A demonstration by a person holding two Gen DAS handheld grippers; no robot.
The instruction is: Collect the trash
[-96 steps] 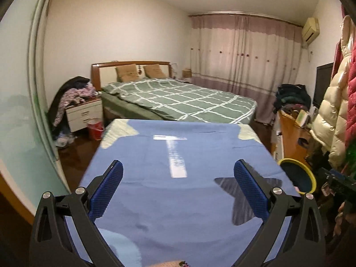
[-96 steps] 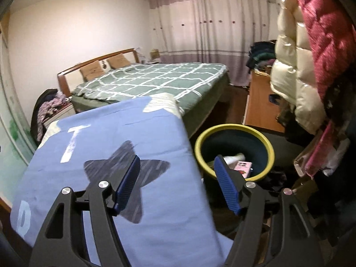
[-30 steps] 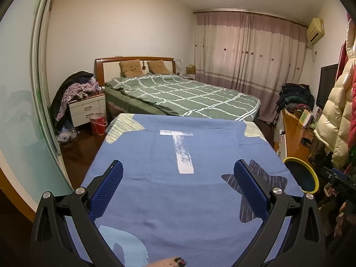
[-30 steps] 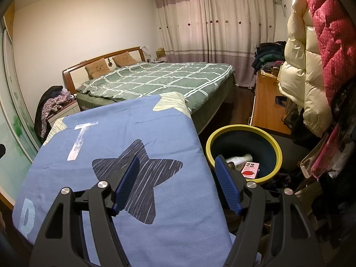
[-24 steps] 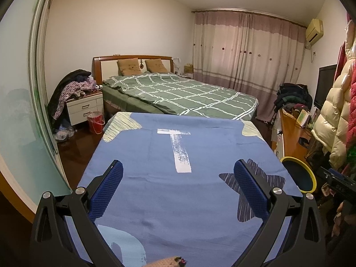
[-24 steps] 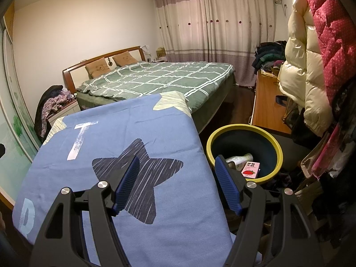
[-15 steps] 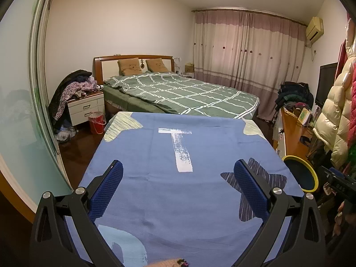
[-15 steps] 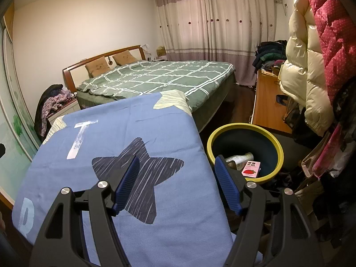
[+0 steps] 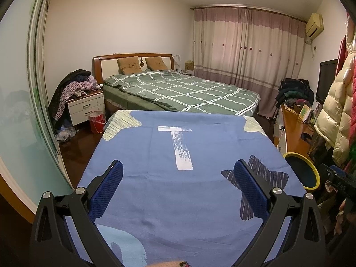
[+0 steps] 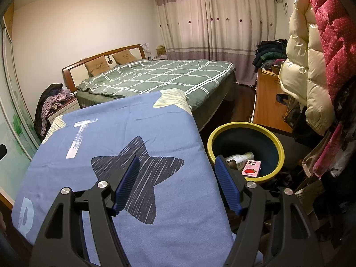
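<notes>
A dark bin with a yellow rim stands on the floor right of the table; it also shows in the left wrist view. Inside it lie a pink strawberry milk carton and a white bottle. My left gripper is open and empty above the blue tablecloth. My right gripper is open and empty over the table's right edge, just left of the bin. No trash shows on the cloth.
A bed with a green checked cover stands behind the table. A white nightstand with piled clothes and a red bucket are at the left. A wooden desk and hanging puffy coats crowd the right side.
Both grippers have risen and pulled back a little over three seconds; both stay open and empty. In the last second hardly anything has moved.
</notes>
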